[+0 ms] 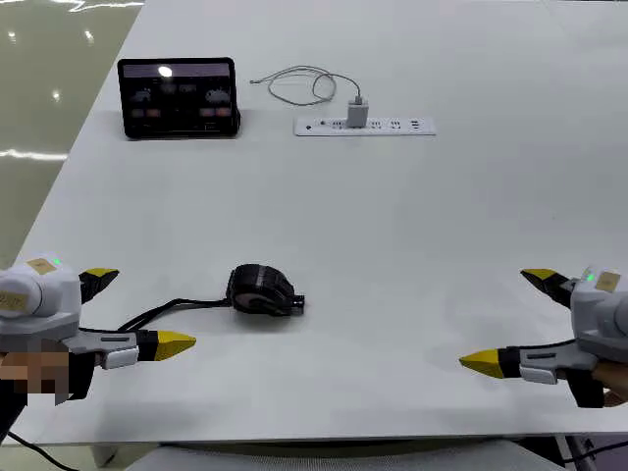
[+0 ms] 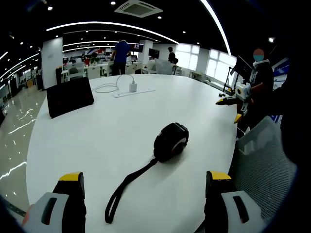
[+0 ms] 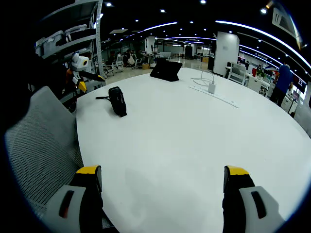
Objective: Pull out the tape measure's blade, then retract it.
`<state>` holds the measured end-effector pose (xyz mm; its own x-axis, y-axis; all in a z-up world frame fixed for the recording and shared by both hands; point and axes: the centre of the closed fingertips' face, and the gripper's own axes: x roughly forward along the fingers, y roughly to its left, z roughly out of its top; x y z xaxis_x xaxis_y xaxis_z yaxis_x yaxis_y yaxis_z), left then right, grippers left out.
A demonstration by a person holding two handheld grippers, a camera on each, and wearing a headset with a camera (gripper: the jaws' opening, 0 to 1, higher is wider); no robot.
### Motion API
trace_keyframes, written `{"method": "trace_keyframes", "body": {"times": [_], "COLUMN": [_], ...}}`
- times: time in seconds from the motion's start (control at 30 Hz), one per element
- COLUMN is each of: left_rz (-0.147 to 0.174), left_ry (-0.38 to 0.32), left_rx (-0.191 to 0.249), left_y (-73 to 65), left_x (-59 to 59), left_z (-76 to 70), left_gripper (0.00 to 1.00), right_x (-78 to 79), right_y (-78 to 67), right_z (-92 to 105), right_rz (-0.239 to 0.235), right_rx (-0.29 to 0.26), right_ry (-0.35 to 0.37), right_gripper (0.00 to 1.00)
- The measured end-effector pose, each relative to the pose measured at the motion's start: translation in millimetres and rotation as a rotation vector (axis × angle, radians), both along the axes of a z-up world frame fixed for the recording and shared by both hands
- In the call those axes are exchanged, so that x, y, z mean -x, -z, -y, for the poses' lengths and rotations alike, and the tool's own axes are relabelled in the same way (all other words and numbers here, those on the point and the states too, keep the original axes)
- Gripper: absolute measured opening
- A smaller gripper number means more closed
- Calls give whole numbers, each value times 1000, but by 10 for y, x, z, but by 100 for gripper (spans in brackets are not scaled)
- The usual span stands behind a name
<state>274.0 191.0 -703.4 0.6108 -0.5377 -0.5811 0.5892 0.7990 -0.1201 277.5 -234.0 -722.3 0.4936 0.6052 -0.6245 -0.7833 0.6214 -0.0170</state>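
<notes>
A black tape measure (image 1: pixel 261 289) lies on the white table (image 1: pixel 392 226) with its wrist strap (image 1: pixel 162 312) trailing left; the blade is not drawn out. It also sits ahead of my left gripper (image 2: pixel 145 180) as the tape measure (image 2: pixel 170 140), strap (image 2: pixel 127 183) running back toward me. My left gripper (image 1: pixel 137 309) stands open at the near left, a short way from the strap. My right gripper (image 1: pixel 505 319) stands open at the near right, well apart from the tape measure (image 3: pixel 117 100). Nothing is between the yellow-tipped jaws of my right gripper (image 3: pixel 161 174).
A dark tablet (image 1: pixel 179 96) stands propped at the far left. A white power strip (image 1: pixel 364 126) with a charger and looped cable (image 1: pixel 299 86) lies at the far middle. A grey mesh chair back (image 3: pixel 43 141) stands at the table's near edge.
</notes>
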Motion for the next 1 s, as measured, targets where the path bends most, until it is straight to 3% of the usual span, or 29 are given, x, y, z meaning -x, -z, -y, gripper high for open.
{"method": "trace_keyframes", "body": {"times": [0.13,0.23,0.3,0.53,0.73,0.83,0.87,1.0], "left_rz": [10,-21,-16,-13,-7,-11,-27,-29], "left_ry": [-25,-29,-27,-3,7,23,32,27], "left_rx": [-13,-14,-12,9,2,3,6,4], "left_y": [-6,63,60,-17,-27,-10,8,23], "left_x": [13,47,50,33,21,51,80,86], "left_z": [-101,-166,-180,-94,-84,-51,-26,-16], "left_gripper": [100,100,100,100,100,100,100,100], "right_x": [93,144,162,207,205,201,205,218], "right_y": [-67,-80,-89,-77,-84,-94,-99,-103], "right_z": [201,320,368,357,321,327,327,364], "right_rz": [-2,7,4,1,2,4,5,4], "right_rx": [-14,8,-1,2,-1,-2,-3,-2], "right_ry": [28,42,61,70,62,63,63,64], "right_gripper": [100,100,100,100,100,100,100,100]}}
